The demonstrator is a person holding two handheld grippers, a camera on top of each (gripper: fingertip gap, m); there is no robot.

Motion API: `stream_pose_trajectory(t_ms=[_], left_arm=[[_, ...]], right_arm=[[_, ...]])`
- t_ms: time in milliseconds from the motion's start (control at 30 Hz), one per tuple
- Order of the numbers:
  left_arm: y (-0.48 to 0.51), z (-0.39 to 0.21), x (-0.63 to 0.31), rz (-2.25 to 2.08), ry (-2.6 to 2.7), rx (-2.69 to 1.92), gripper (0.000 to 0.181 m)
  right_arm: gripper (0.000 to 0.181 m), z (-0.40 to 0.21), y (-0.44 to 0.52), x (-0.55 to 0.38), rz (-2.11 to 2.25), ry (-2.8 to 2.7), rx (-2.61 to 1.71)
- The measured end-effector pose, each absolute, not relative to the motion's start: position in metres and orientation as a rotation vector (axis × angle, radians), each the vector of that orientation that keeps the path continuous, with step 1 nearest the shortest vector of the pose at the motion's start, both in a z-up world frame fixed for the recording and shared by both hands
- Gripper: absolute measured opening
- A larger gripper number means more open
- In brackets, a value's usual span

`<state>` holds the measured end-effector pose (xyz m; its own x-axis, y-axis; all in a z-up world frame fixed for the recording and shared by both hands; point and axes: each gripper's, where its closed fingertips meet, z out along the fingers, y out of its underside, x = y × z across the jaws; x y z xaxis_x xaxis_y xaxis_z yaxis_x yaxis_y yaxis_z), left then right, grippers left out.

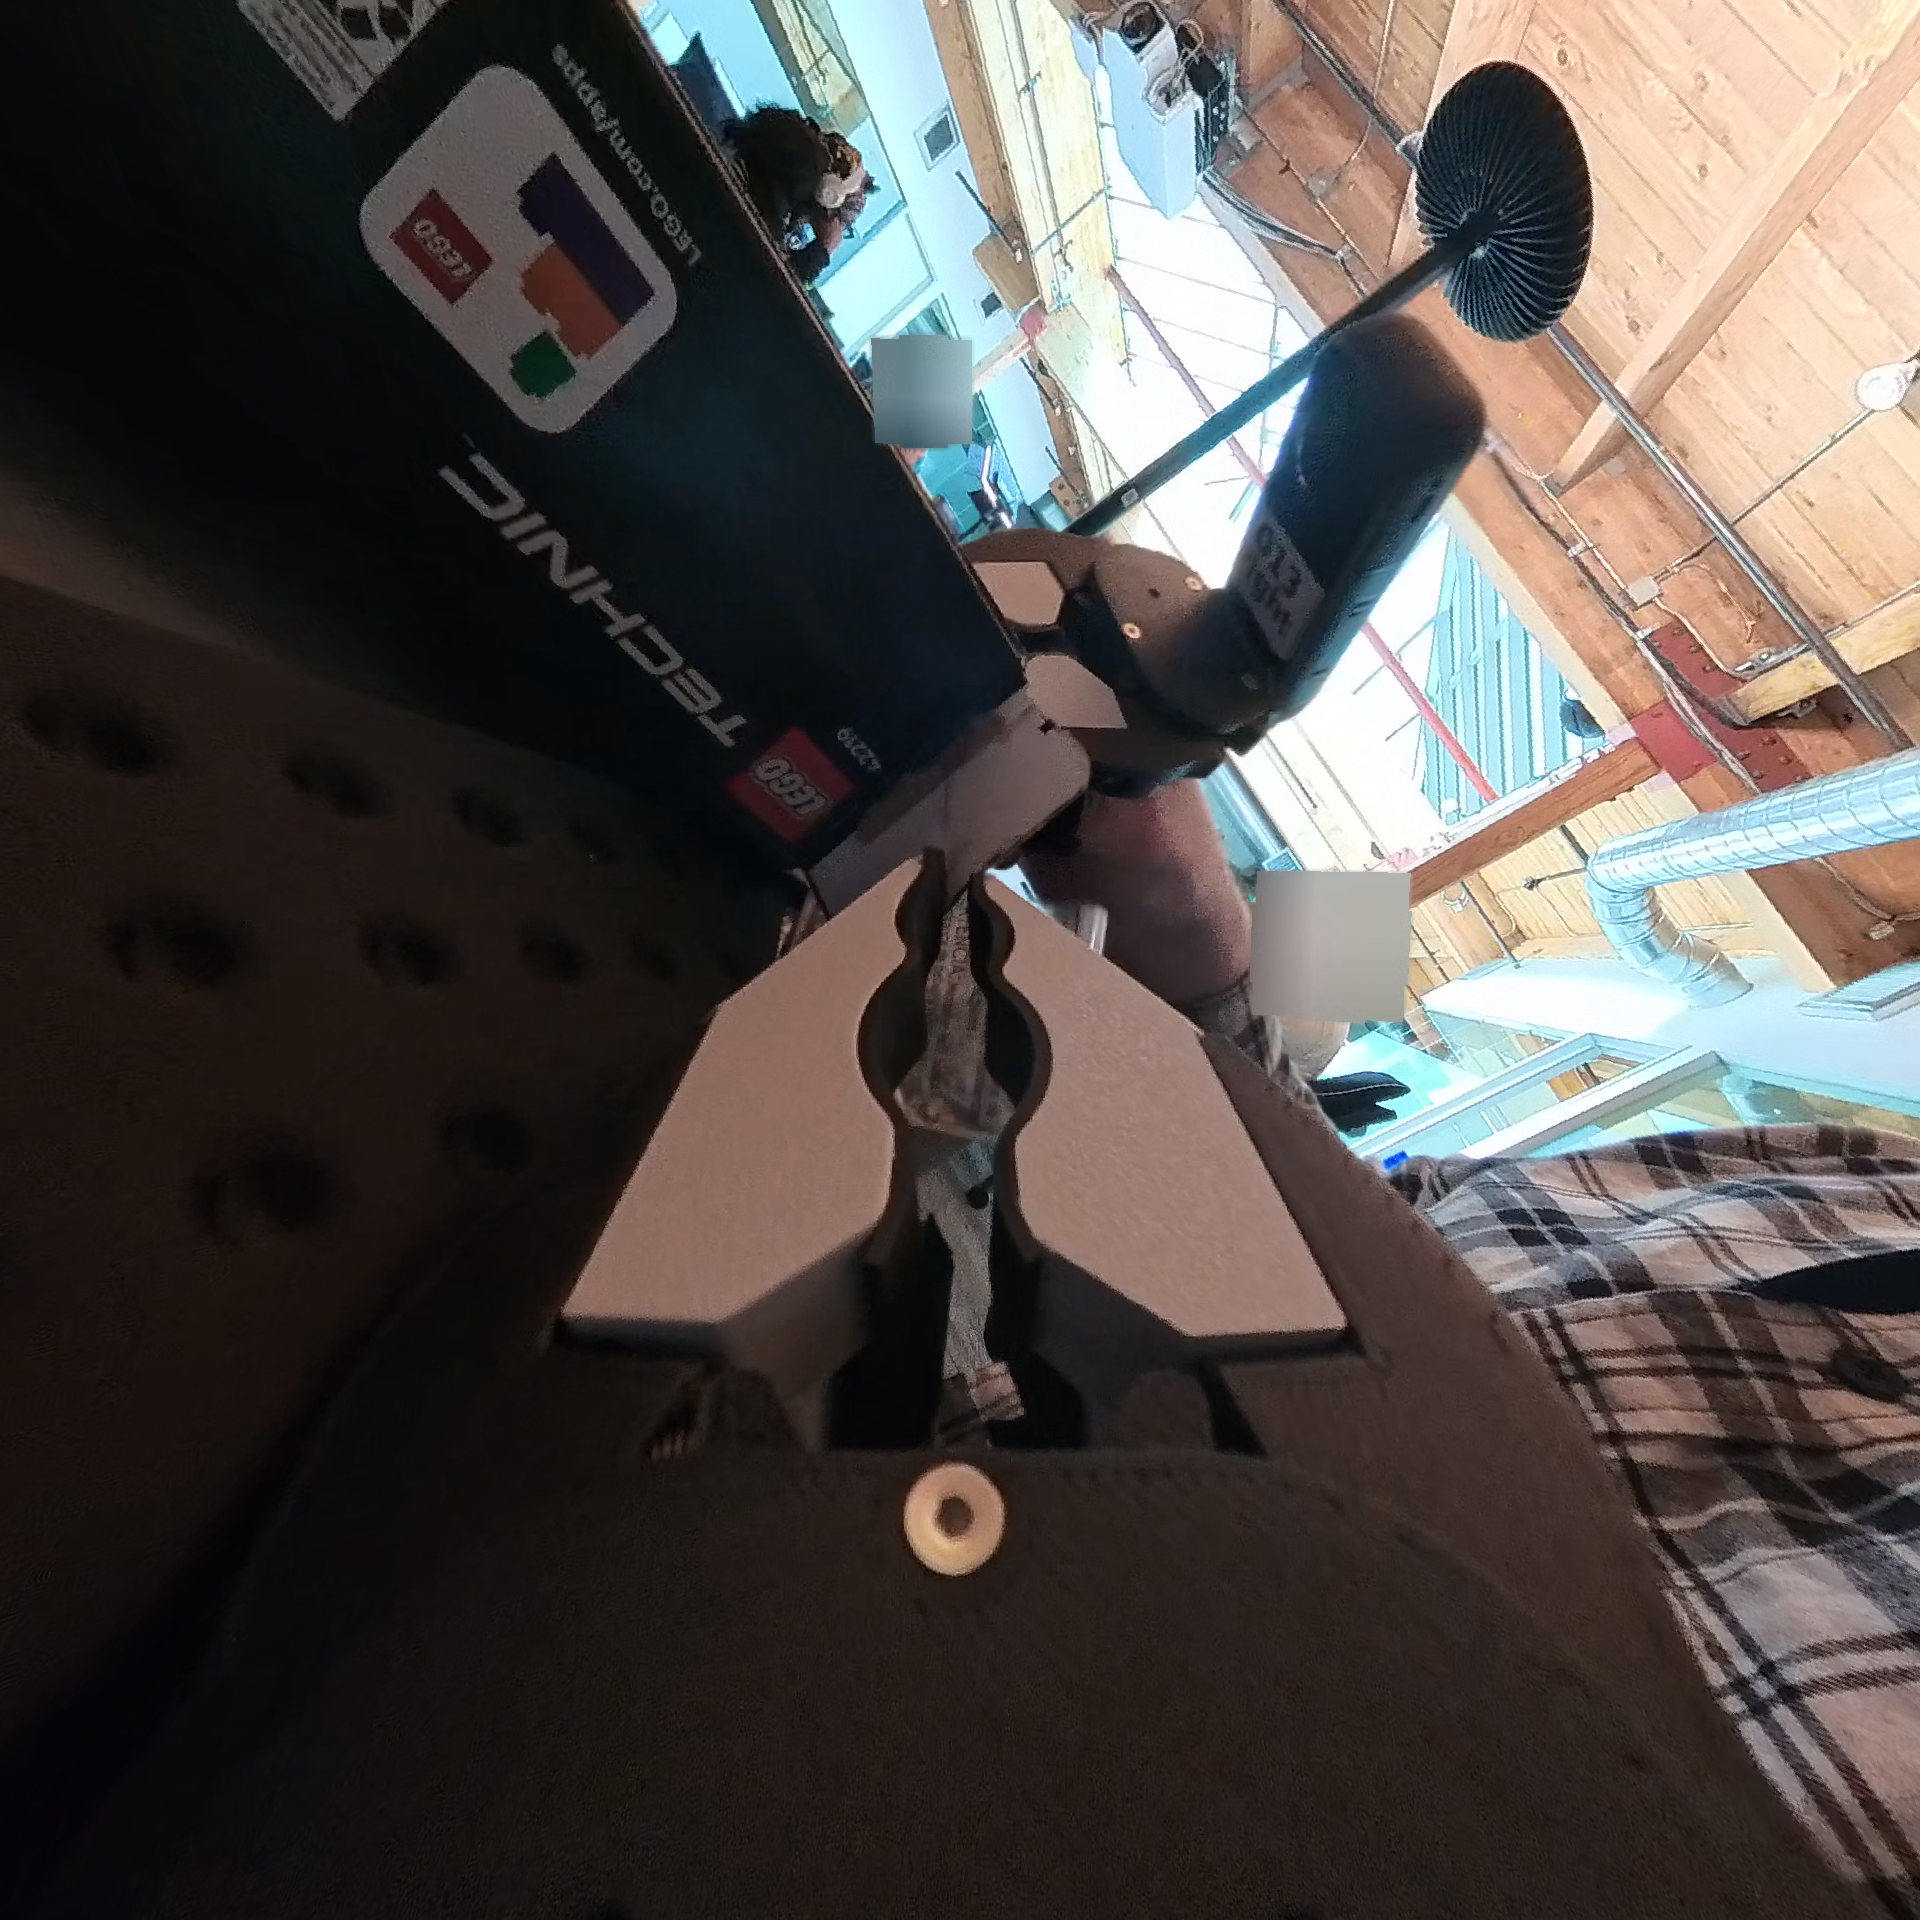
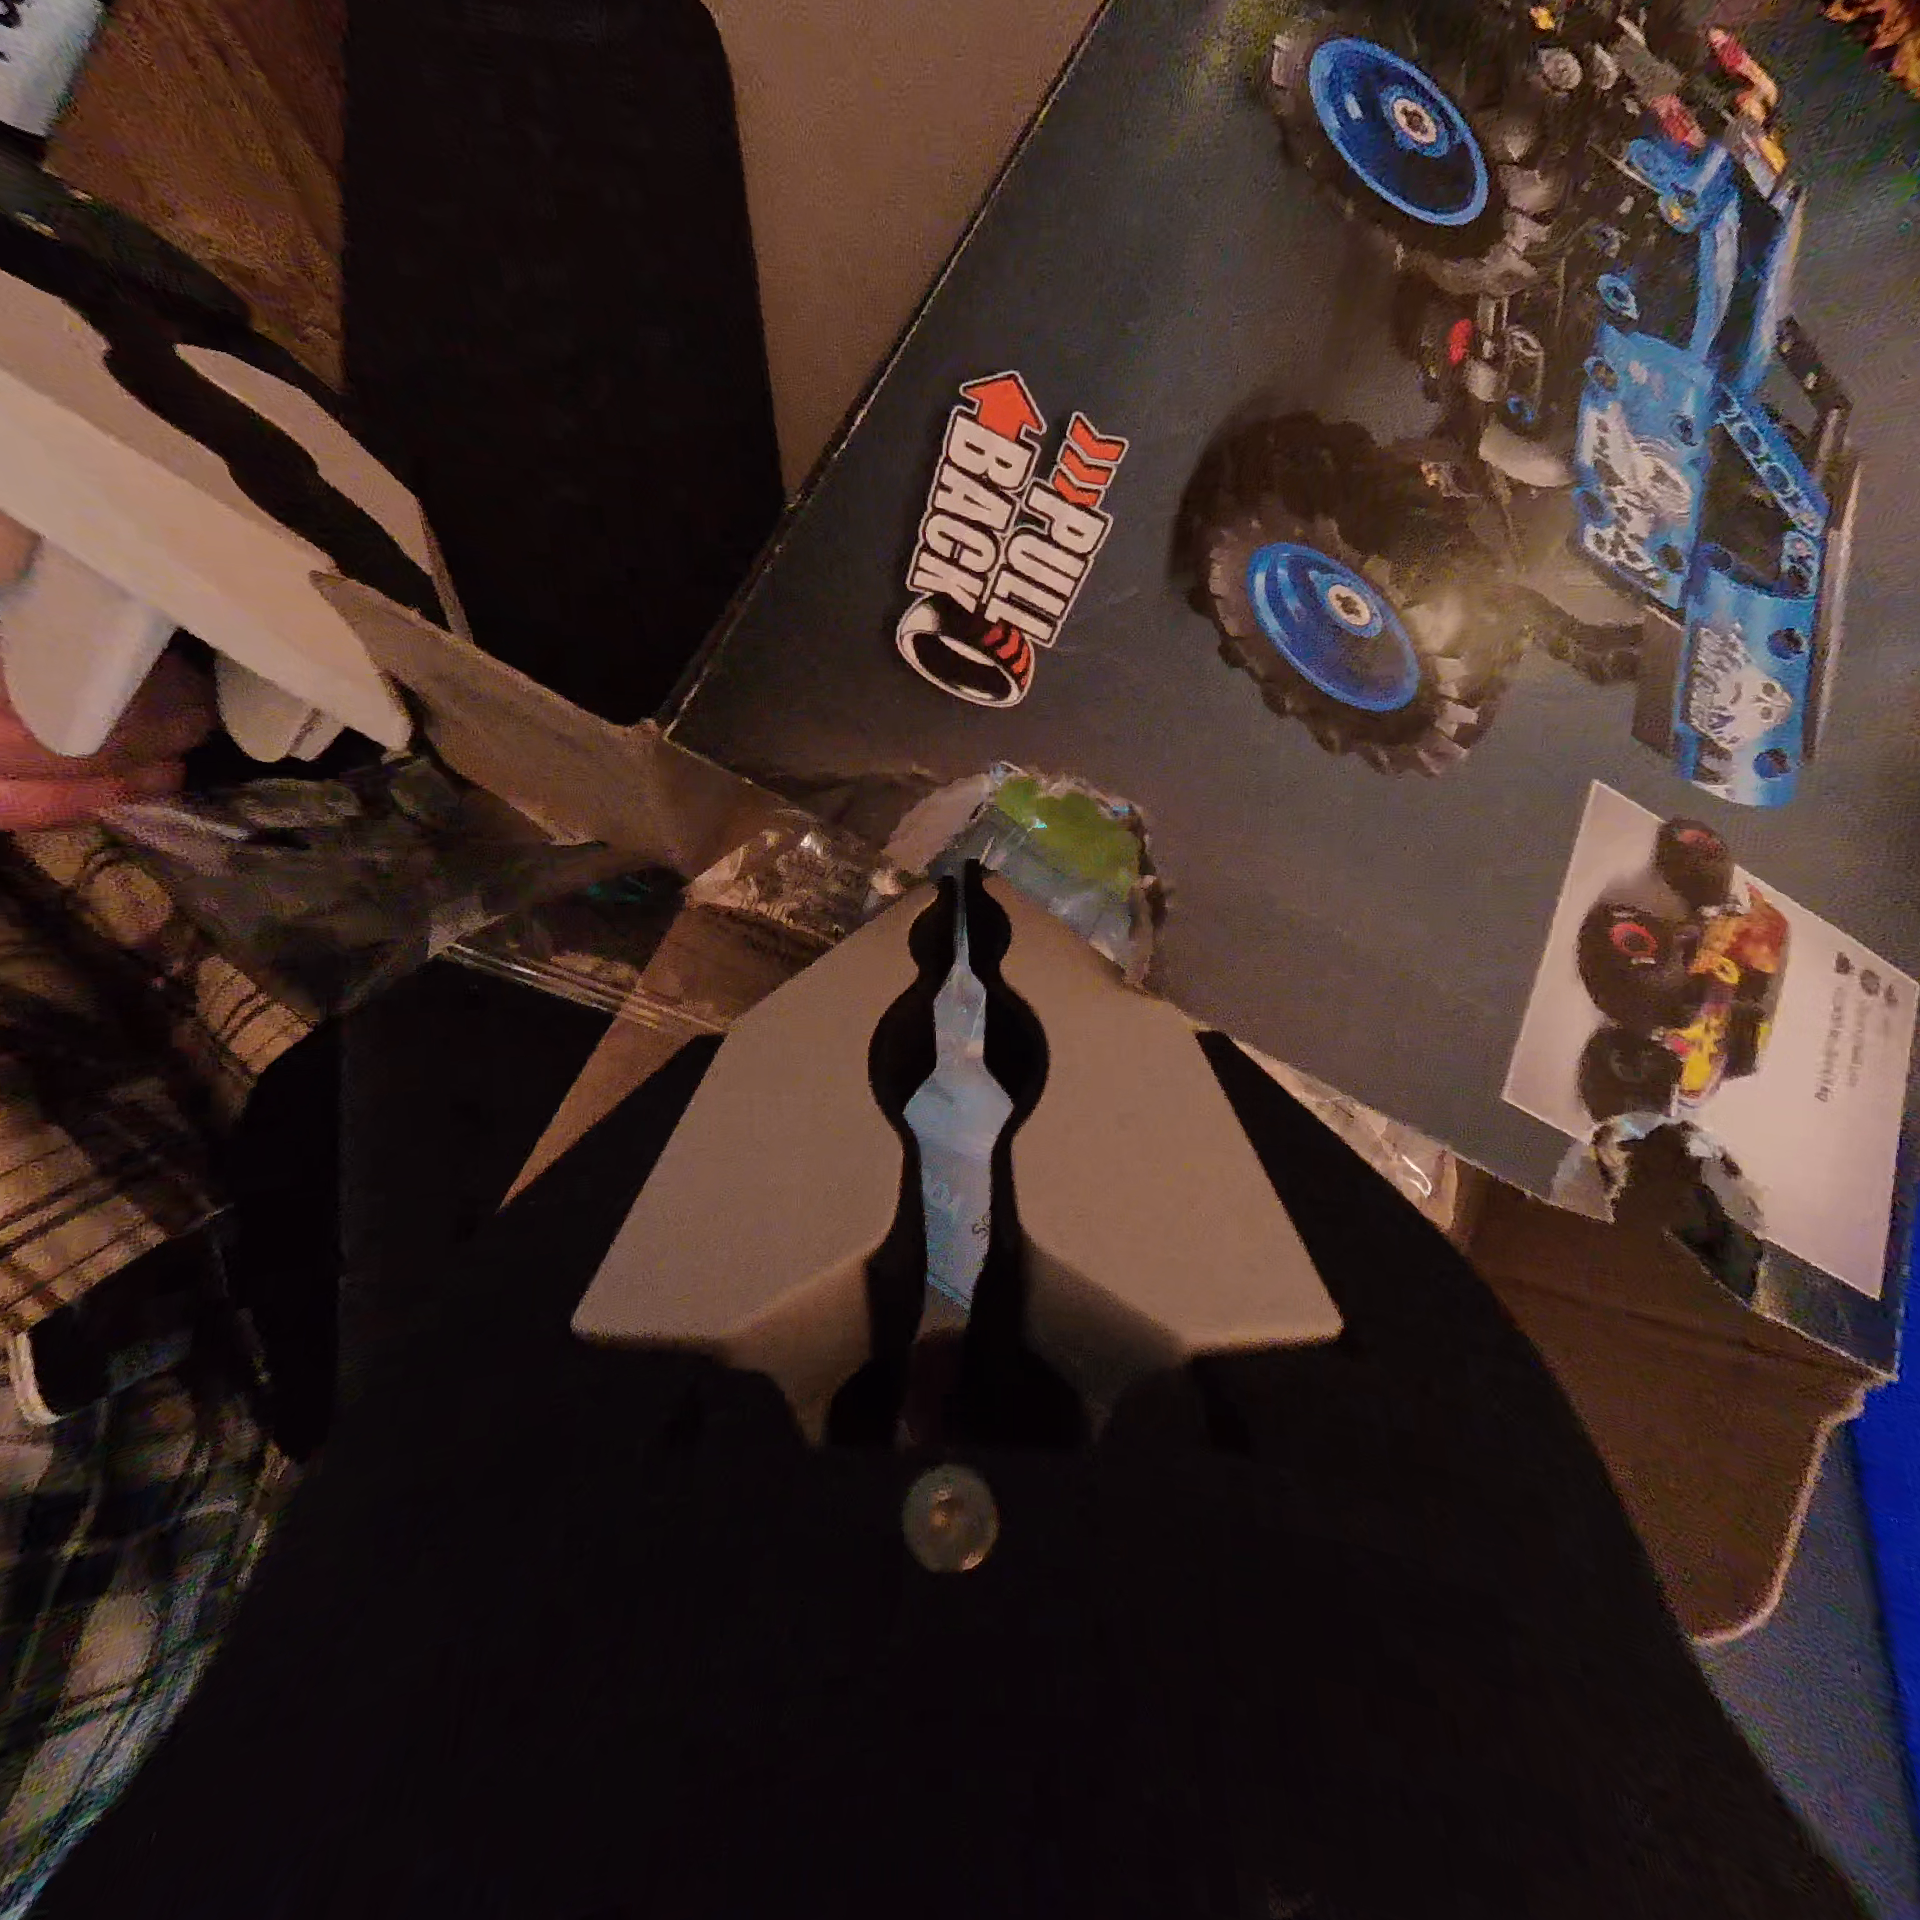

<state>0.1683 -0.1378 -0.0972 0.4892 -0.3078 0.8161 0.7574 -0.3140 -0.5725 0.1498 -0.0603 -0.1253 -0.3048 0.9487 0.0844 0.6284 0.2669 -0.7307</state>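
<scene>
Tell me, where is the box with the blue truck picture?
In the right wrist view, the box fills the upper right, just beyond the right gripper, which is shut on the torn flap at the box's open end. A clear bag lies left of it.

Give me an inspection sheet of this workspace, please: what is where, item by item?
surface: mostly hidden; a blue patch shows beside the box corner.
things: dark toy box with a blue truck picture, its end torn open; clear bag at the opening.
clutter: nothing seen.
tools: left tool shut on crinkled film; right tool shut on a pale blue strip at the torn end.
cables: wires along the ceiling beams.
surroundings: wooden ceiling, silver duct, a person's plaid shirt.
</scene>
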Motion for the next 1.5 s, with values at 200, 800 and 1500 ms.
stream_pose_trajectory(t_ms=[200,800,1500], left_arm=[[-0.14,-0.093,0.165,-1.145,-0.39,-1.529,0.001],[-0.143,-0.039,0.169,-1.068,-0.235,-1.467,0.001],[-0.114,0.111,0.123,-0.62,0.088,-1.437,0.0]], right_arm=[[0.047,-0.089,-0.046,0.189,0.866,-2.011,-1.413],[0.001,-0.076,0.064,0.229,0.895,-1.67,-1.719],[0.003,0.092,0.051,0.242,0.805,-1.864,-1.502]])
